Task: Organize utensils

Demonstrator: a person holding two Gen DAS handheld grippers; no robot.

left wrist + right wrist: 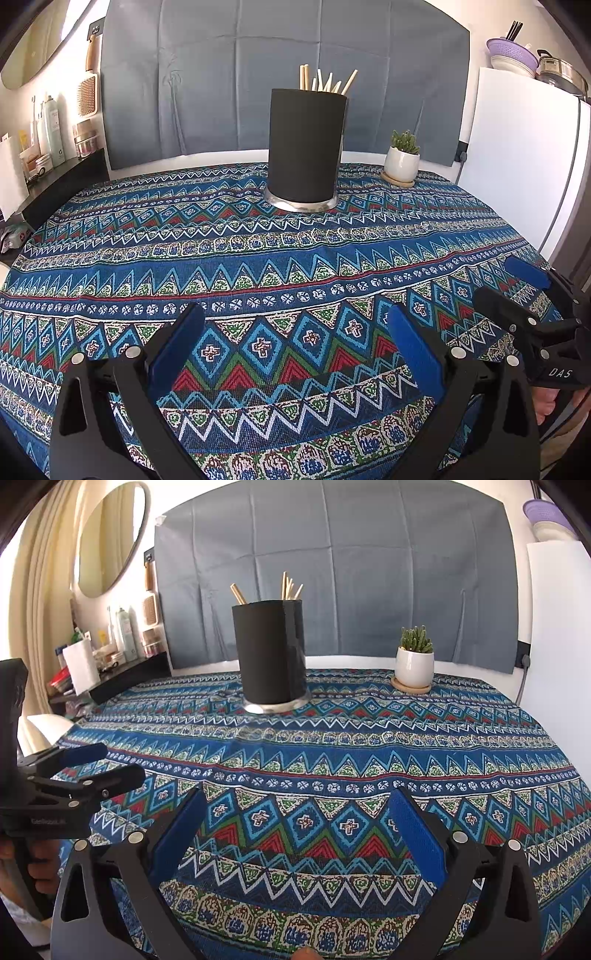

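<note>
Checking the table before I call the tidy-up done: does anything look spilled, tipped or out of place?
Nothing stands out. The black holder stands upright with the chopsticks inside it, the potted plant sits on its coaster, and no utensils lie loose on the tablecloth. Both grippers' jaws are open and empty.

Black utensil holder (pixel 306 147) hides most of the wooden sticks (pixel 327 81); only tips show, so can't tell what kind of utensils they are, nor the exact count. Right gripper (pixel 517 288) is cut off by the frame's right edge in left wrist view; left gripper (pixel 99 762) is cut by the left edge in right wrist view. Shelf items (pixel 110 642) too small to identify. Purple colander (pixel 543 509) partly cropped.
</note>
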